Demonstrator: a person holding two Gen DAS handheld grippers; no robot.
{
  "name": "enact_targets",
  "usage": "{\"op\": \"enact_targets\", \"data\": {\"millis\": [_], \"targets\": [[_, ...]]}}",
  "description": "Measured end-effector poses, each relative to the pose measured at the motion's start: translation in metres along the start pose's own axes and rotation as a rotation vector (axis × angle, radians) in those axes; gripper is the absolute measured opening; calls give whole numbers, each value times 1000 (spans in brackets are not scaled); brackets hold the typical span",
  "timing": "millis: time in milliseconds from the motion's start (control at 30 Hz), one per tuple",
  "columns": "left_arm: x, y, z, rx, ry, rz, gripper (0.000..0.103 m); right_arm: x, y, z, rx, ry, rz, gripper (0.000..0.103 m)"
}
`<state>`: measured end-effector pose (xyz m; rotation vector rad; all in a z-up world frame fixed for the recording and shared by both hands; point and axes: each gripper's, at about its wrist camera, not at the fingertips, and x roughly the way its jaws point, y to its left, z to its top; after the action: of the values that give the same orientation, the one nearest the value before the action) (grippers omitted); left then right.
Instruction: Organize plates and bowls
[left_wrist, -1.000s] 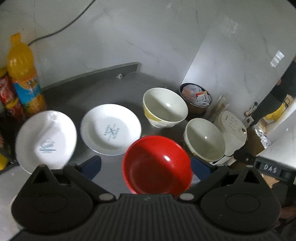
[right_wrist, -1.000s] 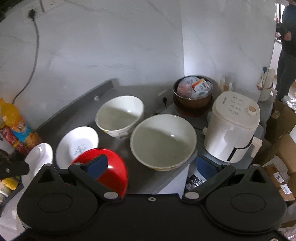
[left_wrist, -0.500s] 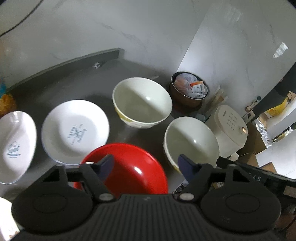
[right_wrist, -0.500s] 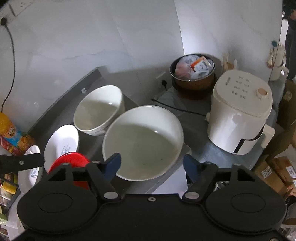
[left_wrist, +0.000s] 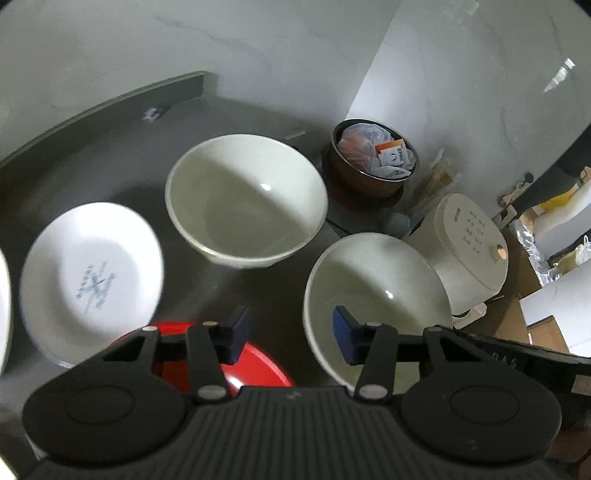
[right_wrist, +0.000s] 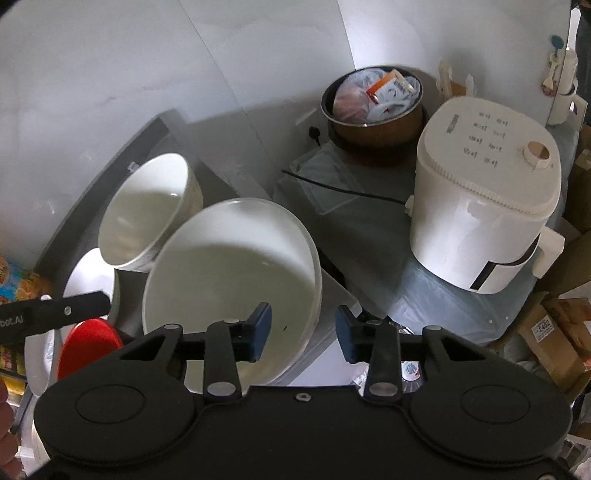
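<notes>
Observed: both of your tools are released, jaws parted and nothing between them. The left hand-held gripper (left_wrist: 286, 334) hovers over the desk (left_wrist: 122, 147), its left pad above the red bowl (left_wrist: 255, 365) and its right pad just inside the near rim of the near white bowl (left_wrist: 373, 291). The right hand-held gripper (right_wrist: 301, 332) straddles the right-hand rim of that same bowl, left pad inside, right pad outside; whether either pad touches the rim cannot be told.

Location: in the left wrist view, the near white bowl sits at 4 o'clock, close to the desk's right edge. The far white bowl (left_wrist: 245, 199) is at centre, and the two are near each other but apart. The white plate (left_wrist: 92, 273) lies at 9 o'clock, with a second plate cut off by the left margin. The red bowl is at 6 o'clock, partly hidden by the tool.

Orientation: all bowls stand mouth-up. Being round, they have no long axis; only the vertical axis matters.

Handling, as judgement: the white bowls look glazed ceramic, so stiff, fairly heavy, slippery and liable to chip. Take hold across the rim wall, one pad inside and one outside, and lift level. A single-point rim grip may let the bowl swing. The red bowl appears lighter, possibly plastic.
</notes>
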<state>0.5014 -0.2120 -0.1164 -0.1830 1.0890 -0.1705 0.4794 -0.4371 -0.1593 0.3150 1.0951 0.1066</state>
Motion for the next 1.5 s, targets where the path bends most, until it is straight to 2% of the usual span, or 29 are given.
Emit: {"op": "enact_targets", "data": {"millis": [233,300,433,500,567,667,1133,1500], "targets": [[37,-6,9,-2,52,8,43,16,-3,4,8,27,-3,37],[46,-10,10,0,71,8,38,20,-4,5,7,37,0,32],[62,-16,12,-2,105,12,29,27,-6,8,0,48,-6,32],[72,-15,12,-40,151,30,20,31,-8,10,0,53,-4,26],[80,-15,10,-57,188,29,11,34,-8,11,0,66,9,11],[82,-17,9,-61,189,35,6,31,-9,12,31,64,-5,10],[7,-1,10,-74,44,-7,6,-19,21,12,-25,-38,49,11],[-45,25,-2,-114,-33,10,7,-47,66,-2,-100,-86,89,12]]}}
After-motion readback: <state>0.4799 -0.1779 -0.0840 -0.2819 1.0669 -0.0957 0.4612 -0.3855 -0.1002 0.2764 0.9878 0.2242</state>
